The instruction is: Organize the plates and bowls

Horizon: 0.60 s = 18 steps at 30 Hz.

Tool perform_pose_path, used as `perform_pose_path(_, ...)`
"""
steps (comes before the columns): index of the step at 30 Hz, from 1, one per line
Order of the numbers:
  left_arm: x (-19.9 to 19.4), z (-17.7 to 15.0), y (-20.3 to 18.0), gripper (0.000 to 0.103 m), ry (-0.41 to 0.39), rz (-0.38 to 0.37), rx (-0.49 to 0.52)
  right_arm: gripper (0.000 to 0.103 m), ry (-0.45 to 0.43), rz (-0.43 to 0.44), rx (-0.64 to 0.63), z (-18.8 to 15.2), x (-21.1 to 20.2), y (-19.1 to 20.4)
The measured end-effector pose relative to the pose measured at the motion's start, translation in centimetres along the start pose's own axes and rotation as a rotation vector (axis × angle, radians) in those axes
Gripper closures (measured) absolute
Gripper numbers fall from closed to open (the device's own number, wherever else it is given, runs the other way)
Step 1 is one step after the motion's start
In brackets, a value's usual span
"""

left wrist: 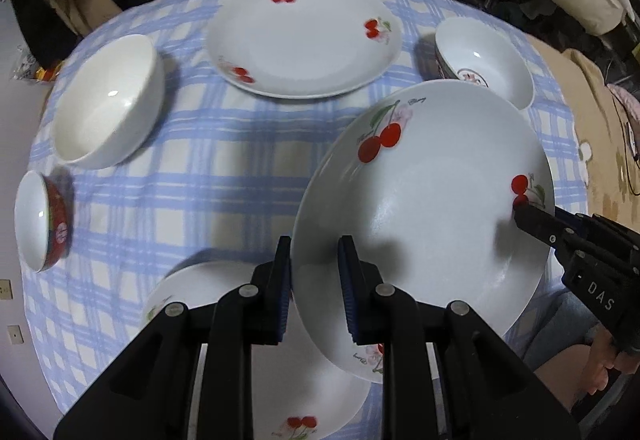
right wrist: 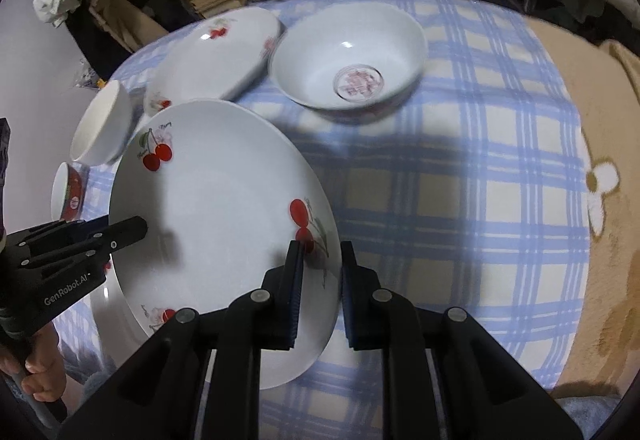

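A white cherry-print plate (left wrist: 424,207) is held tilted above the table by both grippers. My left gripper (left wrist: 314,272) is shut on its left rim; my right gripper (right wrist: 320,272) is shut on its right rim (right wrist: 224,224). Each gripper shows in the other's view: the right one (left wrist: 520,211), the left one (right wrist: 136,230). A second cherry plate (left wrist: 288,380) lies on the table under the held one. A third cherry plate (left wrist: 304,35) lies at the far side, also in the right wrist view (right wrist: 216,55).
A plain white bowl (left wrist: 108,103) and a small red-sided bowl (left wrist: 44,224) stand at the left. A bowl with a pink mark inside (right wrist: 348,59) stands at the far right. The blue-checked cloth (left wrist: 208,167) covers the round table. Books and clutter sit behind it.
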<state>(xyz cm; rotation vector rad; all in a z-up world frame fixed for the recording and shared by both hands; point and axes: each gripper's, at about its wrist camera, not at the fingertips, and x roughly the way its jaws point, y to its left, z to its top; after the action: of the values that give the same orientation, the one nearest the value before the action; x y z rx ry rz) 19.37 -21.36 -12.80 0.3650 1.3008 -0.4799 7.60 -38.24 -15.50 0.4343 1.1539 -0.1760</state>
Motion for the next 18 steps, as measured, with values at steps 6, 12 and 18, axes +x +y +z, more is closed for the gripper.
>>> perform_pose_path(6,-2.3,-2.0,1.9,0.081,-0.016,0.042,-0.011,0.084,-0.008,0.031,-0.049,-0.2,-0.8,2.9)
perform_pose_path(12,-3.1,-4.6,5.2,0.081,-0.007,0.058,-0.072,0.084,0.009,0.052,-0.112,-1.5,-0.5,6.2)
perform_pose_path(18,-3.4,-6.9,7.9,0.08,0.003,0.073,-0.129,0.084,0.015,0.077,-0.161,-2.9,-0.3,9.2)
